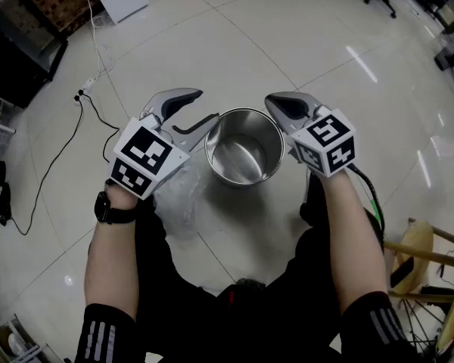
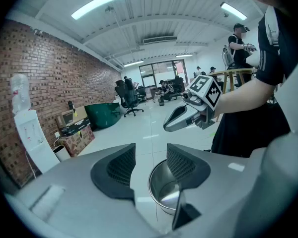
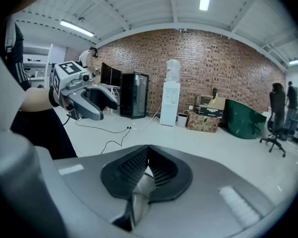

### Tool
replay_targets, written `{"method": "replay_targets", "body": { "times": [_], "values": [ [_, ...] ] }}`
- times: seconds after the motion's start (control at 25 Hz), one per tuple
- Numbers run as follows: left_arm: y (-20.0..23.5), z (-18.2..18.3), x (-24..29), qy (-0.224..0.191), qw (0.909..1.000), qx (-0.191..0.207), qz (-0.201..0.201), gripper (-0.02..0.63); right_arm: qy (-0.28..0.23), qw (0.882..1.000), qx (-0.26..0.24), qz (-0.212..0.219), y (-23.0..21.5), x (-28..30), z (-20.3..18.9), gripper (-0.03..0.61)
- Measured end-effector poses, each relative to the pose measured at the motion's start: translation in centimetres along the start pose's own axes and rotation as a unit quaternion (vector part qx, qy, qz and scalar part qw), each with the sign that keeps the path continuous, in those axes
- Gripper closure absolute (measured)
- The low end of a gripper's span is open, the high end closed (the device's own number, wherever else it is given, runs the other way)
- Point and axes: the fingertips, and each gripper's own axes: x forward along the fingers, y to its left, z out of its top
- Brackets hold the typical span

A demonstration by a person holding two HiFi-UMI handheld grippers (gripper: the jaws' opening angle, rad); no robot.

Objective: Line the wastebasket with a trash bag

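Round shiny steel wastebasket [image 1: 246, 156] on white tiled floor [image 1: 287, 44], bare steel inside, right gripper [image 1: 278, 106] jaws clamped on its rim, left gripper [image 1: 201, 106] jaws half apart, holding nothing, clear crumpled plastic bag [image 1: 174, 203] lying beside the wastebasket.

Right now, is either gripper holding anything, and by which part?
Nothing. The left gripper is open near the rim of the bin; the right gripper is shut, empty. The bag lies on the floor.

We see a polished, mirror-bright metal wastebasket [image 1: 234, 157], a thin, crinkled clear plastic trash bag [image 1: 174, 199], glossy smooth floor tiles [image 1: 287, 44] and a rough brick wall [image 3: 223, 68].
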Motion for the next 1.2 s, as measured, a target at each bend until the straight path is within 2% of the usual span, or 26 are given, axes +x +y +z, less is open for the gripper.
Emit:
{"method": "replay_targets", "body": {
  "times": [0.4, 0.56, 0.68, 1.0, 1.2],
  "values": [
    [-0.1, -0.1, -0.4, 0.004, 0.9999, 0.007, -0.006, 0.422, -0.008, 1.0, -0.006, 0.004, 0.6, 0.4, 0.4, 0.567],
    [0.0, -0.2, -0.7, 0.004, 1.0, 0.007, -0.002, 0.422, -0.015, 1.0, -0.007, 0.016, 1.2, 0.9, 0.6, 0.466],
    [0.3, -0.4, -1.2, 0.004, 1.0, 0.005, 0.003, 0.422, -0.01, 0.999, -0.014, 0.027, 2.1, 1.6, 0.5, 0.453],
    [2.0, -0.8, -3.2, -0.002, 0.9997, -0.001, 0.025, 0.417, 0.003, 0.996, -0.056, 0.074, 6.0, 4.0, 0.3, 0.402],
    [2.9, -0.9, -4.7, -0.007, 0.9993, -0.007, 0.035, 0.417, 0.019, 0.985, -0.115, 0.129, 10.8, 6.1, -0.5, 0.384]
  ]
}}
